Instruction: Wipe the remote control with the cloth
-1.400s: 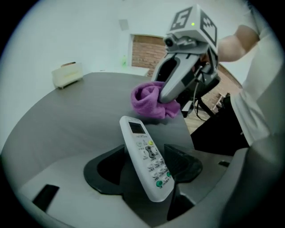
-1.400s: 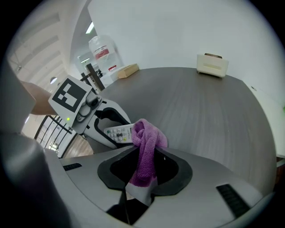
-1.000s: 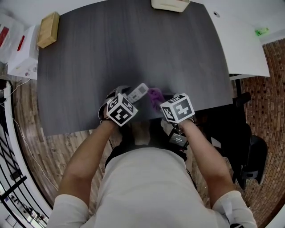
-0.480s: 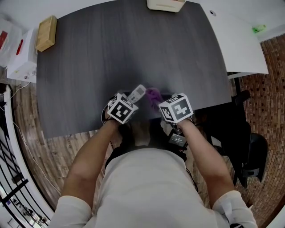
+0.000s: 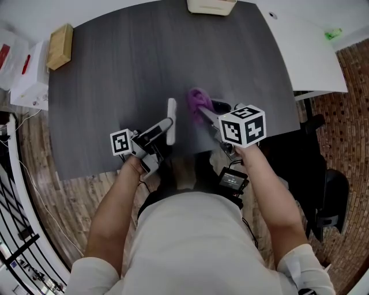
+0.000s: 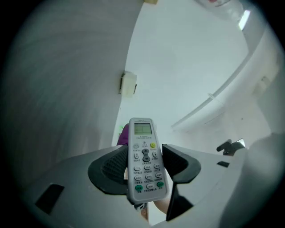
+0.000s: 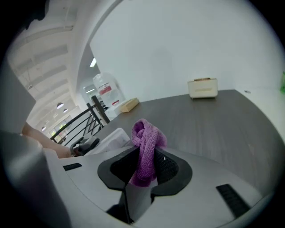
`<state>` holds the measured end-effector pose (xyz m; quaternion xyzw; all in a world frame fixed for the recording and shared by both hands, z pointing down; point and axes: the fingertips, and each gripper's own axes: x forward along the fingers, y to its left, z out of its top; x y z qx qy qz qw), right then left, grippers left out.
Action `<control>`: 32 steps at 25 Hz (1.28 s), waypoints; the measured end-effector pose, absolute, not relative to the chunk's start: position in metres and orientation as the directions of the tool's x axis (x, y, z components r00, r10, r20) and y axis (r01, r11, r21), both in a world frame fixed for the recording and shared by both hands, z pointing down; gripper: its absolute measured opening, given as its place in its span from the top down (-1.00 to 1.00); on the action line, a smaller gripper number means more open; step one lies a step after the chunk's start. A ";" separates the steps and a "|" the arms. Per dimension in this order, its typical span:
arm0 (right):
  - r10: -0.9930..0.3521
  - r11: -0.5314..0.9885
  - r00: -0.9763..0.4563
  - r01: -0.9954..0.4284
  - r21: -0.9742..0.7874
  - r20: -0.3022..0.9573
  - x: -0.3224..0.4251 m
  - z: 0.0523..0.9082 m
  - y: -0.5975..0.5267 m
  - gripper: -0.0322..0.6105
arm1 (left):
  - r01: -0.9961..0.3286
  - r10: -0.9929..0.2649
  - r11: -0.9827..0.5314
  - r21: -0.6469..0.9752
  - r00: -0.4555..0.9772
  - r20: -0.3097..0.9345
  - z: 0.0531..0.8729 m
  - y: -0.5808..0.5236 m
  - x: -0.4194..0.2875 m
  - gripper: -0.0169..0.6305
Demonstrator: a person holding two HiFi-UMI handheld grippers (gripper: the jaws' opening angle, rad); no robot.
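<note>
An office-like indoor hall: a dark counter [image 5: 144, 57] beside a white table [image 5: 311, 52], brick-patterned floor [image 5: 351, 103], a black railing [image 7: 89, 116], and rows of ceiling lights [image 7: 59, 106].

Bright, even light; fisheye-warped edges

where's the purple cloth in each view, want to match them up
Head view: purple cloth just right of centre, over the dark table.
Left gripper view: only a purple sliver low centre, showing left of the remote control.
Right gripper view: low centre, pinched between the jaws.
Shared landmark: the cream box at the table's far edge.
</note>
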<state>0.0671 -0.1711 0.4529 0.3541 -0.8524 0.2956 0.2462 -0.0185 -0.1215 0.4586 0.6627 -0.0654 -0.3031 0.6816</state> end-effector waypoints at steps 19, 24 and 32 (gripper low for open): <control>-0.374 0.843 -0.572 -0.538 0.010 0.730 0.011 0.440 -0.126 0.58 | 0.224 -0.546 -0.128 0.966 0.798 -0.257 0.453 -0.138 -0.024 0.21; -0.421 0.879 -0.484 -0.426 0.214 0.767 0.011 0.442 -0.114 0.58 | 0.205 -0.587 -0.120 0.971 0.774 -0.236 0.458 -0.145 -0.028 0.21; -0.475 0.879 -0.419 -0.269 0.394 0.774 0.005 0.436 -0.100 0.58 | 0.229 -0.643 -0.101 0.968 0.727 -0.239 0.461 -0.152 -0.036 0.21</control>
